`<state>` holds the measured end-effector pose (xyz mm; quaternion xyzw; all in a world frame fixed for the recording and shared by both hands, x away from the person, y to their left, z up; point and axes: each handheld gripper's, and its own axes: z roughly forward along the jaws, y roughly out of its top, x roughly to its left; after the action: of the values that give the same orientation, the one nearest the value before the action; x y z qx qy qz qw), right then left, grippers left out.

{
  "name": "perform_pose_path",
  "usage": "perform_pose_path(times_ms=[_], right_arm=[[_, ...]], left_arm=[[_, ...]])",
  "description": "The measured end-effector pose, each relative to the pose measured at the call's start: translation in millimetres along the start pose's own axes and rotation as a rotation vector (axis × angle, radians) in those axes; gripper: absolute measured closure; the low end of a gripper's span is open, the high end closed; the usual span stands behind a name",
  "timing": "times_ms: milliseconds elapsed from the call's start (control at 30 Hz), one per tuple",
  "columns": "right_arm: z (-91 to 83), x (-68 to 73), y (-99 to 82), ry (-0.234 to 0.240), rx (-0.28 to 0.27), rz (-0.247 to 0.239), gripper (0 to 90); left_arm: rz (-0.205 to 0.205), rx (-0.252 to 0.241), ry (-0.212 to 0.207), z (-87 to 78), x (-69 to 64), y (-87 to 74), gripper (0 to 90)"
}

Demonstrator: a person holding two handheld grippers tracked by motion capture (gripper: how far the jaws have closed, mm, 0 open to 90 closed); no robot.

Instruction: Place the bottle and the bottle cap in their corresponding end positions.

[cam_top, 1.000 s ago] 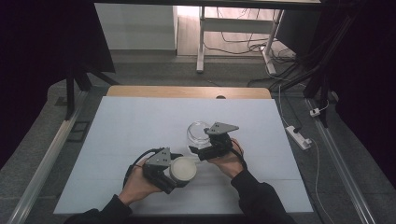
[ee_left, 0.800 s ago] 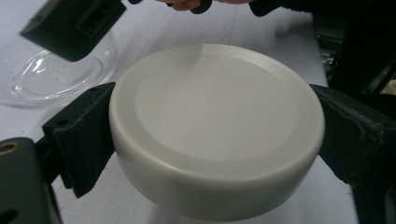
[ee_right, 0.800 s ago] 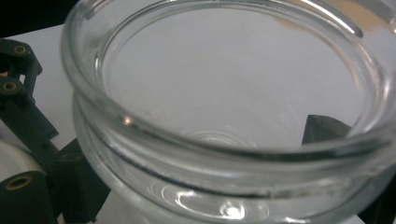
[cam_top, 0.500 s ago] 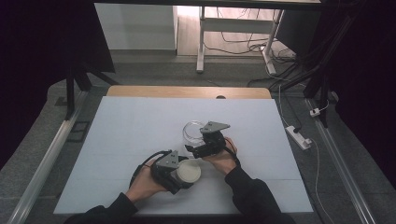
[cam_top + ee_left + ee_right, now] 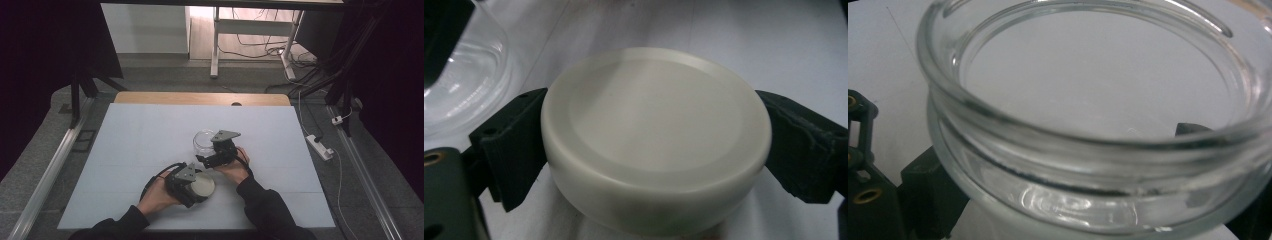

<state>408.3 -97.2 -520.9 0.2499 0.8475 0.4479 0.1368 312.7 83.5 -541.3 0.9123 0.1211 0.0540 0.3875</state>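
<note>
Here, white table (image 5: 150, 135) (dark room).

I work in a lab set up for recording: my bench (image 5: 150, 130) is covered with a plain white sheet, black curtains (image 5: 45, 55) hang around it, metal rails (image 5: 50, 170) flank it, and cables (image 5: 260, 47) and a power strip (image 5: 320, 146) lie on the grey carpet (image 5: 375, 165).

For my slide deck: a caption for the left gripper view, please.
Left gripper clamps a round white lid, clear glass jar beside it.
</note>
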Motion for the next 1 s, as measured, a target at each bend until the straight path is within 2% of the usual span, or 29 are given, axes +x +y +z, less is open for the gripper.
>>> perform_pose_path(times_ms=[133, 267, 433, 533, 567, 700, 1000], right_arm=[[0.5, 0.9, 0.2, -0.003, 0.002, 0.001, 7.0], [0.9, 2.7, 0.5, -0.013, 0.008, -0.009, 6.9], [0.9, 3.9, 0.9, -0.021, 0.013, -0.011, 6.7], [0.9, 4.2, 0.6, -0.024, 0.011, -0.007, 6.6], [0.8, 4.3, 0.5, -0.024, 0.010, -0.007, 6.6], [-0.2, 4.3, 0.8, -0.021, 0.006, 0.010, 6.0], [-12.5, 2.6, 4.7, 0.005, -0.027, 0.042, 3.0]], left_arm=[[-0.010, 0.013, -0.001, 1.3, 0.6, 0.3, 7.4], [-0.002, 0.067, 0.010, 4.6, 0.0, 1.7, 7.3], [-0.011, 0.073, 0.012, 4.9, 0.8, 2.0, 7.1], [-0.030, 0.079, 0.019, 5.0, 0.9, 2.4, 5.5], [-0.040, 0.078, 0.019, 5.4, 0.4, 2.4, 5.2], [-0.035, 0.074, 0.000, 3.7, 0.5, 2.7, 2.2], [-0.083, 0.005, -0.008, -9.1, -0.3, 4.4, 0.0]])
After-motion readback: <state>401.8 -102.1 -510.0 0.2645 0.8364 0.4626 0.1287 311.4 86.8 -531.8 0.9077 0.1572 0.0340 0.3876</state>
